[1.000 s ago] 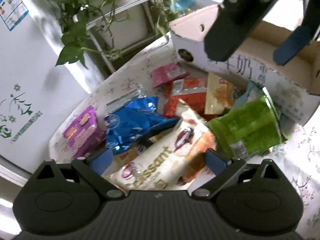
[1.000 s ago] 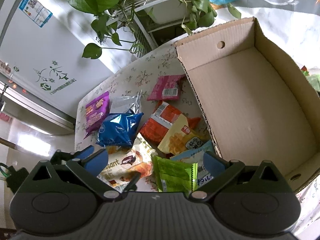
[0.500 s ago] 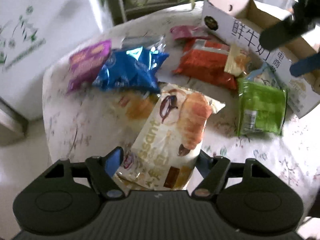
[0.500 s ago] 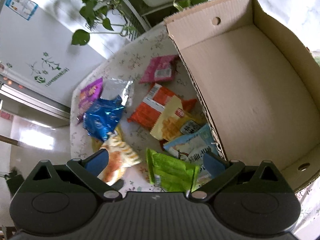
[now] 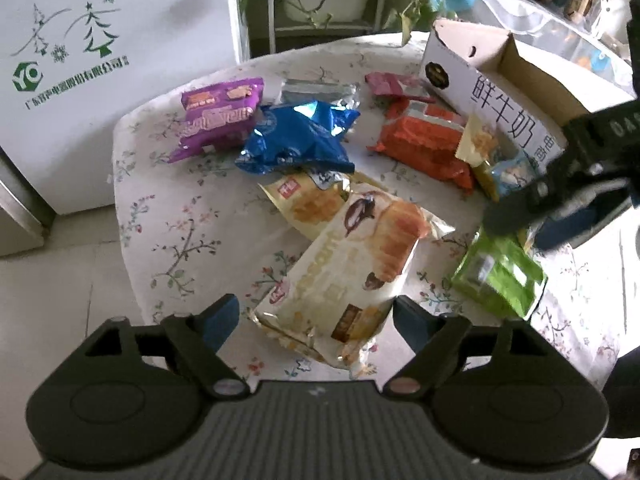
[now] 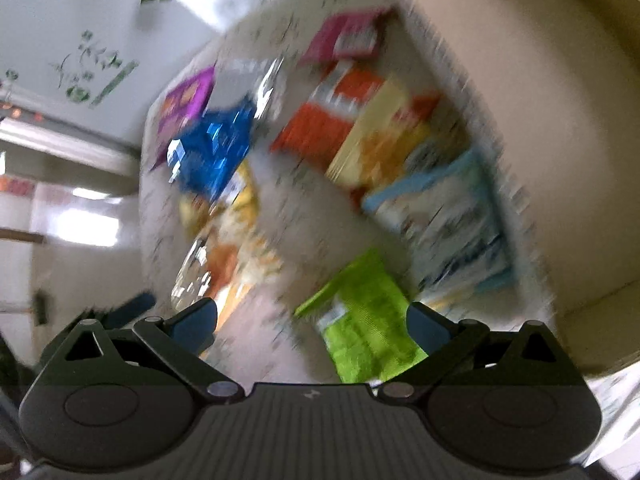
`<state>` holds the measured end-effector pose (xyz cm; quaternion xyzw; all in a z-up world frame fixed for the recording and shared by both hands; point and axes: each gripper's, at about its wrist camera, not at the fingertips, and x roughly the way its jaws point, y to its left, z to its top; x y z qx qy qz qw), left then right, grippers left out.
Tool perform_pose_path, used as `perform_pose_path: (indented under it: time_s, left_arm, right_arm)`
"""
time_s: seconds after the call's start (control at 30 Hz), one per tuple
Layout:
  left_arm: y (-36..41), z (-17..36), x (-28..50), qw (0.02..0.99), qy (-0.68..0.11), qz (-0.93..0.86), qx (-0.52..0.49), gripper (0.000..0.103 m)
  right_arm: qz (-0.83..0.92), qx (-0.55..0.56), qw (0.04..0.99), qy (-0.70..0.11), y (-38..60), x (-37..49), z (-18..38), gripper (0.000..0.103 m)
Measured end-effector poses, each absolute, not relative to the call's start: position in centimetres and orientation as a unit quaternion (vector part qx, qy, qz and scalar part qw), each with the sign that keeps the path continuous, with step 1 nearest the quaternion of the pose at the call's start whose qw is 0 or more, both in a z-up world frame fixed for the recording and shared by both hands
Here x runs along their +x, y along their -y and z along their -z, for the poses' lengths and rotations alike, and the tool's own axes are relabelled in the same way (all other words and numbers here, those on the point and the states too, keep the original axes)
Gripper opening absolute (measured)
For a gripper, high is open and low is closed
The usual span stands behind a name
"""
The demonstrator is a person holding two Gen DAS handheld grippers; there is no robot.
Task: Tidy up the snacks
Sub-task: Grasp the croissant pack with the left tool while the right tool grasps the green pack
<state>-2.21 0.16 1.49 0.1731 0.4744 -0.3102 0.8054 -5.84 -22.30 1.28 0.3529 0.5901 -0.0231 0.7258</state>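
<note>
Cream croissant packet (image 5: 348, 276) lay low-centre between the left gripper (image 5: 316, 316)'s jaws, which had just been widening, pads clear. Right gripper (image 6: 312, 324) hovered open over the green packet (image 6: 368, 320); the cardboard box (image 6: 560, 128) waited empty, upper right. Next, probably, close and lift.

- The left gripper (image 5: 316, 316) is pointed steeply downward, its two blue-padded fingers (image 5: 218, 318) set at about 7 and 5 o'clock in its own view.
- Its jaws have just been opening further; a packet lies between them, and the left pad is seen clear of it.
- The right gripper (image 6: 312, 324) is likewise angled down, its jaws spread wide.
- In the left wrist view the right gripper (image 5: 536, 220) is seen at about 3 o'clock.
</note>
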Motion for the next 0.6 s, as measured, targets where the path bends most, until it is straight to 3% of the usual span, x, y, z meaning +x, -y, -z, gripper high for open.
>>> perform_pose_path:
  time_s: [0.4, 0.6]
  left_arm:
    - [1.9, -2.3, -3.1, 0.813, -0.406, 0.334, 0.251, 0.088]
    - [2.1, -1.6, -2.2, 0.803, -0.414, 0.344, 0.255, 0.096]
  right_arm:
    - [0.026, 0.214, 0.762, -0.610, 20.2, -7.1, -2.1, 0.103]
    - [0.010, 0.130, 0.773, -0.621, 18.4, -8.0, -1.8, 0.101]
